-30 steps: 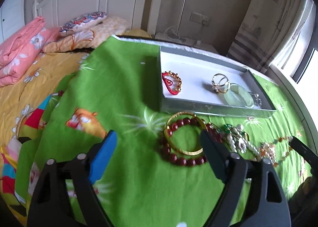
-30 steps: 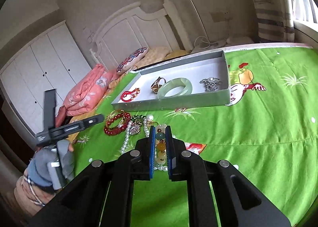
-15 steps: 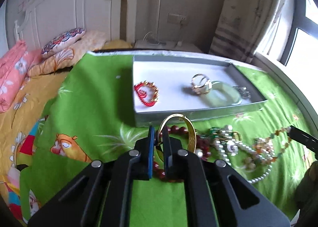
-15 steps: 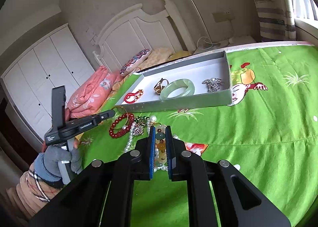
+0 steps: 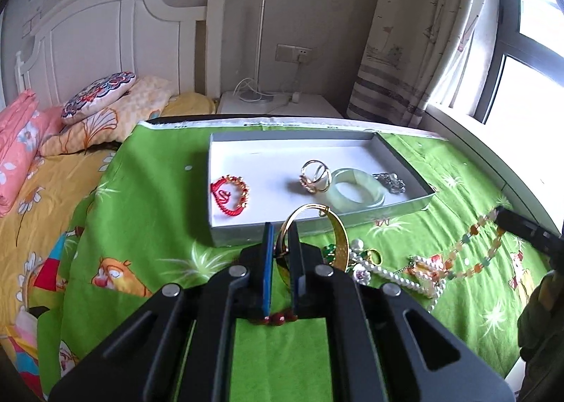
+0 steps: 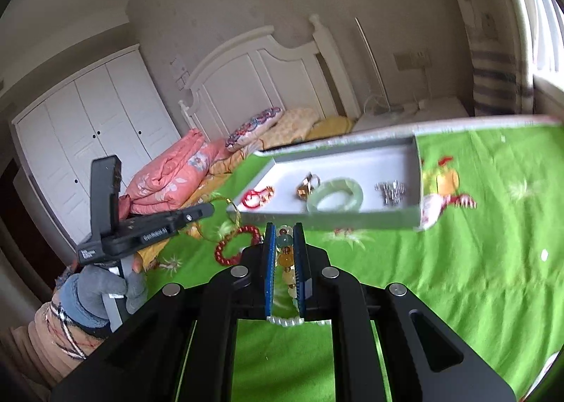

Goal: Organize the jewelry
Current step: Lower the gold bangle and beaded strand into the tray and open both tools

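Across the bed lies a bright green cartoon-printed cloth [image 5: 148, 197], and on it, toward the white headboard [image 5: 105, 39], sits a shallow grey cardboard tray with a white floor [image 5: 225, 238]. Inside the tray, from left to right in the left wrist view, lie a red cord bracelet with gold beads [image 5: 230, 195], a gold openwork ring [image 5: 314, 176], a pale green jade bangle [image 5: 355, 192] touching the ring, and a silver brooch [image 5: 390, 183] just beside the bangle. Folded pink bedding [image 6: 169, 176] and a patterned cushion [image 5: 98, 97] lie to the left, off the cloth. Nearer than the tray, the left gripper [image 5: 281, 261] has its blue-padded fingers pinched narrow on a plain gold bangle [image 5: 336, 226], which stands upright above the cloth in front of the tray's near wall. A gloved hand [image 6: 95, 292] carries that gripper in the right wrist view. The right gripper [image 6: 284, 261] is likewise clamped narrow on a strand of amber, green and orange beads [image 5: 472, 247], which drapes from its tips to the cloth. Beneath and between the two lie a white pearl string [image 5: 391, 277], a small green-stone piece [image 5: 330, 251] and a dark red bead bracelet [image 6: 235, 243], all on the cloth outside the tray.
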`<state>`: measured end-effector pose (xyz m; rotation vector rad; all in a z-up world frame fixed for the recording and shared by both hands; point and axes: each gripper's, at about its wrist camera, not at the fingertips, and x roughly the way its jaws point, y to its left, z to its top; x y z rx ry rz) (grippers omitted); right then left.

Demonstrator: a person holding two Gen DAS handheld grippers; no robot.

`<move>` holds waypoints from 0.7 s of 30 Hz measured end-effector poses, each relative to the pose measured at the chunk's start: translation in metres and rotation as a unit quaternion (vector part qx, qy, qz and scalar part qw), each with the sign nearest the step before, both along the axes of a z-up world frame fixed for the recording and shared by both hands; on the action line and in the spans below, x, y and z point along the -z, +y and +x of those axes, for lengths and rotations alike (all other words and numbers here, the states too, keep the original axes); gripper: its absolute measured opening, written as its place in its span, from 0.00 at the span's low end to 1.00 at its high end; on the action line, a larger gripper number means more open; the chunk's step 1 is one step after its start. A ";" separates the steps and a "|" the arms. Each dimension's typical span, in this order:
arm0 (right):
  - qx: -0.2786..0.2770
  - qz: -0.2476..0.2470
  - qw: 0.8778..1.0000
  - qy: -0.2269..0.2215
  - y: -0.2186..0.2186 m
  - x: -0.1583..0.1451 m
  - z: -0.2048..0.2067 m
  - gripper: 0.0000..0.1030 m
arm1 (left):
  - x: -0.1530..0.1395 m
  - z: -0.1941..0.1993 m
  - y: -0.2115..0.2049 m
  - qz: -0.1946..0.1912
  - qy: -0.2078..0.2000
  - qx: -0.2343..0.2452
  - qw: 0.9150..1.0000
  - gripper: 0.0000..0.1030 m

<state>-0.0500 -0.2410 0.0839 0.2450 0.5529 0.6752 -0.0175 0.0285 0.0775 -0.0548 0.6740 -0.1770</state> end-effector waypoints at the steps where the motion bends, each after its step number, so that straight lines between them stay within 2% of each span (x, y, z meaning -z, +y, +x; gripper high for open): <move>1: 0.001 -0.002 1.000 -0.005 0.000 -0.004 0.001 0.10 | -0.001 0.001 -0.001 0.000 0.000 0.001 1.000 0.07; 10: 0.018 -0.023 0.999 -0.018 -0.001 -0.016 0.020 0.10 | -0.008 0.016 -0.002 -0.004 -0.001 0.002 1.000 0.07; 21: 0.030 -0.051 0.998 -0.024 0.011 -0.025 0.064 0.10 | -0.011 0.050 -0.003 0.000 0.006 -0.013 1.000 0.07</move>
